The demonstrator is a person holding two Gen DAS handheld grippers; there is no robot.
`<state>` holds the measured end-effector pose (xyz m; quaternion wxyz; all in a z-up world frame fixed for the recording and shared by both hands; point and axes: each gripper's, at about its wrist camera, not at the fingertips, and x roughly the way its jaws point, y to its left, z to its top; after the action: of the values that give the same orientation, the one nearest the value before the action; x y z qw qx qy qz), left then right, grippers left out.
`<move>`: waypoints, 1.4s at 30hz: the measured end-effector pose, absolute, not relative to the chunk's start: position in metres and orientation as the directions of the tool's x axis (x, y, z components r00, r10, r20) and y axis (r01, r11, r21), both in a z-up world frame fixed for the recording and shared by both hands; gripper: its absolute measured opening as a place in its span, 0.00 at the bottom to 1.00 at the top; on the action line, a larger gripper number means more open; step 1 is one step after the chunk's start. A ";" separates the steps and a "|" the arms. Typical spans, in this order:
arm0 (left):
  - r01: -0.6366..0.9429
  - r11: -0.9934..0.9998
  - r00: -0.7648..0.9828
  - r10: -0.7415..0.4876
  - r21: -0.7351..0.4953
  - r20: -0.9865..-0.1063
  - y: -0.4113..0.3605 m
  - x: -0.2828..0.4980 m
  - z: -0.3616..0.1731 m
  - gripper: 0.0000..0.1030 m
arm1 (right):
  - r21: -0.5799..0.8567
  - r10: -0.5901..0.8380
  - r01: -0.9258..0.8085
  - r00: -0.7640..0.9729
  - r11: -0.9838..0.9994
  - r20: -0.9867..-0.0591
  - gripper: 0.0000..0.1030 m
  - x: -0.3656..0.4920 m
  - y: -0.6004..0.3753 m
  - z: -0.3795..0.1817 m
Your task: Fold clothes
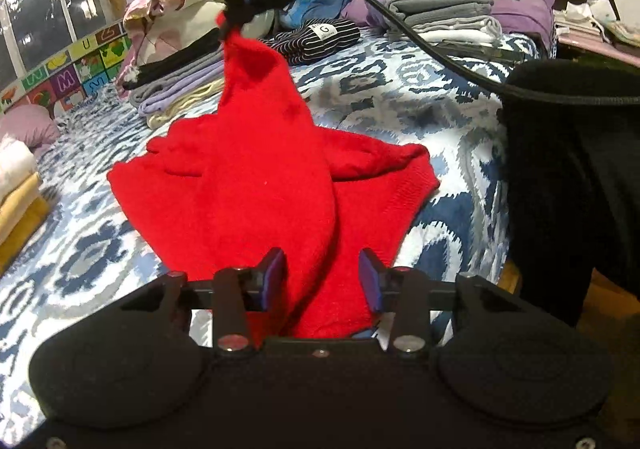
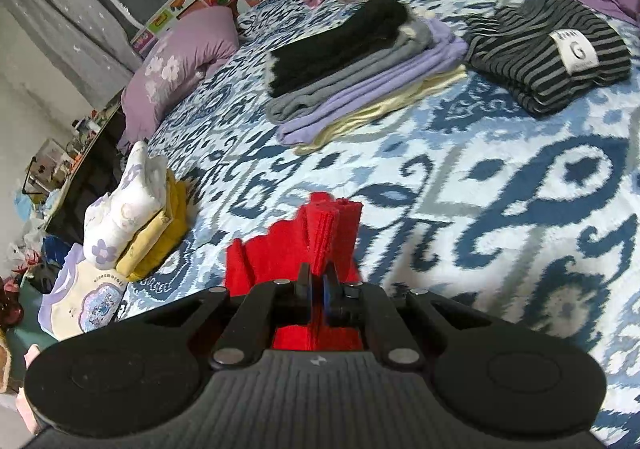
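A red knit garment (image 1: 272, 185) lies partly on the blue and white patterned bed cover (image 1: 400, 97). One end of it is pulled up to a peak by my right gripper (image 1: 236, 19), seen as a black shape at the top of the left wrist view. My left gripper (image 1: 322, 277) is open, its blue-padded fingers on either side of the garment's near end. In the right wrist view my right gripper (image 2: 318, 289) is shut on a bunched fold of the red garment (image 2: 324, 233), held above the bed cover (image 2: 480, 189).
A stack of folded clothes, black, grey, lilac and cream (image 2: 360, 65), lies further back. A striped folded garment with a G label (image 2: 548, 49) lies to its right. Yellow and white folded items (image 2: 136, 217) sit at the left bed edge. A purple pillow (image 2: 176, 61) lies beyond.
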<state>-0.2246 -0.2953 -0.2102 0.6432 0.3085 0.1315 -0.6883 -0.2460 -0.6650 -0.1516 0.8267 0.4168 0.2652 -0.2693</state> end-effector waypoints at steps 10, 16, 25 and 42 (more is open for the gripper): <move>0.989 -0.128 -0.057 -0.811 0.081 -0.582 -0.291 -0.203 -0.213 0.39 | 0.503 -0.209 0.650 0.706 0.569 -0.677 0.07 -0.195 -0.648 -0.120; 0.997 -0.074 -0.072 -0.855 -0.018 -0.513 -0.287 -0.183 -0.213 0.39 | 0.473 -0.203 0.642 0.697 0.604 -0.688 0.07 -0.165 -0.636 -0.110; 0.991 -0.134 -0.128 -0.883 -0.019 -0.452 -0.280 -0.182 -0.209 0.33 | 0.426 -0.200 0.648 0.667 0.632 -0.717 0.07 -0.122 -0.628 -0.112; 0.972 -0.124 -0.209 -0.846 -0.201 -0.491 -0.281 -0.151 -0.219 0.14 | 0.341 -0.207 0.682 0.588 0.647 -0.782 0.07 -0.068 -0.636 -0.149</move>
<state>-0.1506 -0.2813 -0.2186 0.6154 0.1290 0.2439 -0.7383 -0.0680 -0.6359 -0.1489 0.8302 0.3237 0.3666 -0.2677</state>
